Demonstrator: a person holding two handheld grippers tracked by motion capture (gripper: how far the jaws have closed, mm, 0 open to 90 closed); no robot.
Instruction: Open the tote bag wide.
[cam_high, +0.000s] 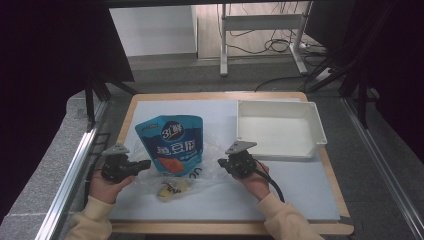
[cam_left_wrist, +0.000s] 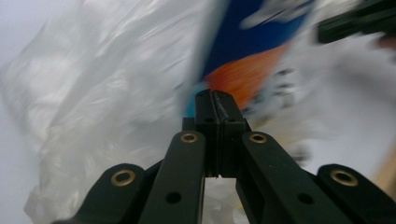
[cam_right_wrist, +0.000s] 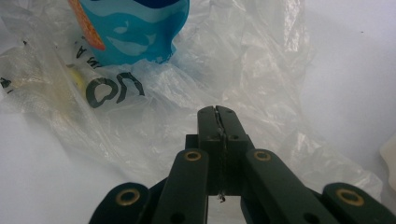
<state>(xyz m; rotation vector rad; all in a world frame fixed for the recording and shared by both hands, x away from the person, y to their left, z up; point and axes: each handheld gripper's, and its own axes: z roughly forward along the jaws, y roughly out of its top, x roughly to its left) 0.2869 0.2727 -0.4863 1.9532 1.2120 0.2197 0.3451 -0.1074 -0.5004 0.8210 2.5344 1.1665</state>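
A blue snack pouch (cam_high: 171, 144) lies on the white mat with its lower end inside a crumpled clear plastic bag (cam_high: 202, 172). A small yellow item (cam_high: 172, 189) sits in the bag near the front. My left gripper (cam_high: 148, 163) is at the bag's left edge, its jaws pressed together on the film beside the pouch (cam_left_wrist: 243, 79). At the bag's right edge my right gripper (cam_high: 220, 161) is also shut, a thin film of the plastic bag (cam_right_wrist: 154, 126) showing in the seam of its tips (cam_right_wrist: 217, 110). The pouch's bottom (cam_right_wrist: 135, 32) lies ahead of it.
An empty white tray (cam_high: 316, 131) stands at the back right of the mat. The wooden table edge (cam_high: 230, 228) runs along the front. A metal rail (cam_high: 70, 175) lines the left side.
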